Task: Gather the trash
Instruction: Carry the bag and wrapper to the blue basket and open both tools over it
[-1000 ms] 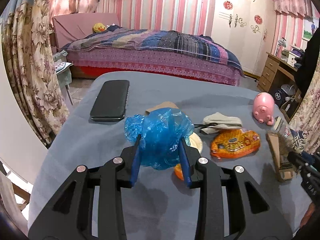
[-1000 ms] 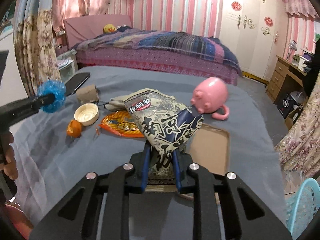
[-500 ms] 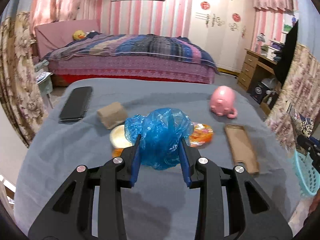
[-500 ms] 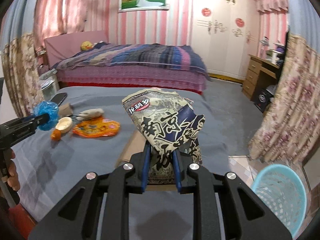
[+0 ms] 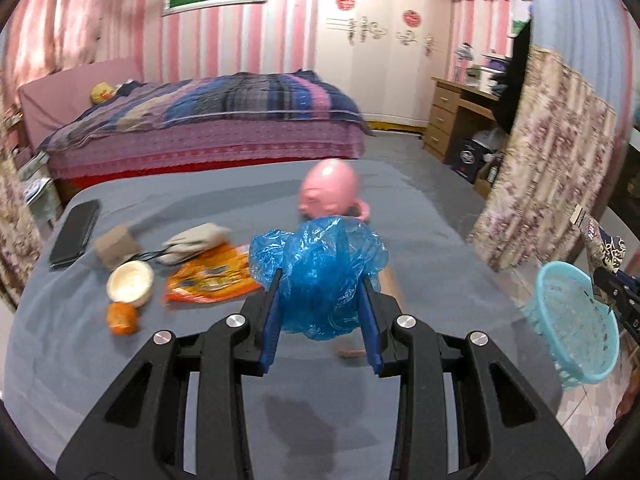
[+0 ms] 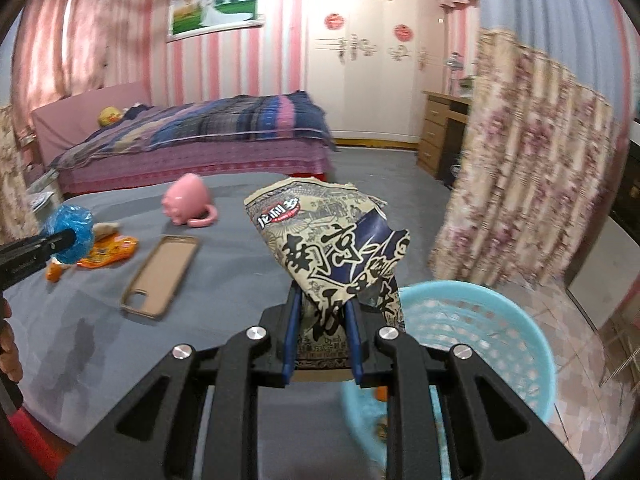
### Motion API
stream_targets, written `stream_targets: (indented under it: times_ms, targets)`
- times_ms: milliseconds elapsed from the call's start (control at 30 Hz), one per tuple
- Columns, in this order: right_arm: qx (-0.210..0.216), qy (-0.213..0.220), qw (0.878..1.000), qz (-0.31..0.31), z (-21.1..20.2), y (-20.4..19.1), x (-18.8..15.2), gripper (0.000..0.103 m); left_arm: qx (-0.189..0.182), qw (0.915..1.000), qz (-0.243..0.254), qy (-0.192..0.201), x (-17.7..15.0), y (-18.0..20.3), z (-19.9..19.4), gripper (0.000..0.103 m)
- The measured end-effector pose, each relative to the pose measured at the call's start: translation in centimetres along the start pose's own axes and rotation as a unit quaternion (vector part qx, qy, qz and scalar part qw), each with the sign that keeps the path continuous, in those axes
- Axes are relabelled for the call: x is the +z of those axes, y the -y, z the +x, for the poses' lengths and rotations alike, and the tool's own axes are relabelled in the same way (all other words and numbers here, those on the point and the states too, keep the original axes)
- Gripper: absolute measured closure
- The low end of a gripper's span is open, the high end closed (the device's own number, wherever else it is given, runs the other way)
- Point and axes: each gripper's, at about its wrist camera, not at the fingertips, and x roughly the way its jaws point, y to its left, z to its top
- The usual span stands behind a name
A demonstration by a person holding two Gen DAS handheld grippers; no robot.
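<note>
My left gripper (image 5: 320,312) is shut on a crumpled blue plastic bag (image 5: 320,276) and holds it above the grey table (image 5: 304,412). My right gripper (image 6: 322,334) is shut on a printed snack bag (image 6: 328,248), held at the table's right edge just beside the light blue trash basket (image 6: 500,344). The basket also shows in the left wrist view (image 5: 576,320) on the floor to the right. An orange wrapper (image 5: 212,280), an orange peel (image 5: 122,318) and a small white cup (image 5: 130,288) lie on the table.
A pink pig mug (image 5: 330,192), a black phone (image 5: 74,234), a brown phone case (image 6: 162,274), a brown block (image 5: 116,244) and a grey cloth (image 5: 196,240) are on the table. Floral curtains (image 6: 520,176) hang beyond the basket. A bed (image 5: 200,128) stands behind.
Both grippers have swung to the right with their bags. The right gripper has reached the table's right edge and the blue basket has come into full view beside it.
</note>
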Motion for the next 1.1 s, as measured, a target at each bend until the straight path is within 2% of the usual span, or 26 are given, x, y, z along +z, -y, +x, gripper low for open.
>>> stream_targets:
  times_ms: [267, 500, 767, 1100]
  targets:
    - [-0.051, 0.000, 0.998, 0.023, -1.2, 5.6, -1.3, 0.082, -0.050, 0.9976, 0.049, 0.003, 0.1, 7.3, 0.7, 0.070]
    - [-0.092, -0.005, 0.995, 0.037, -2.0, 9.3, -2.3, 0.082, -0.095, 0.9916, 0.087, -0.008, -0.4, 13.0, 2.3, 0.070]
    - [-0.120, -0.008, 0.991, 0.060, -2.0, 12.1, -3.4, 0.082, -0.144, 0.9820, 0.121, -0.022, -1.3, 18.3, 4.1, 0.070]
    - [-0.138, -0.012, 0.986, 0.092, -2.1, 15.0, -5.0, 0.082, -0.198, 0.9648, 0.172, -0.024, -2.1, 26.2, 4.7, 0.070]
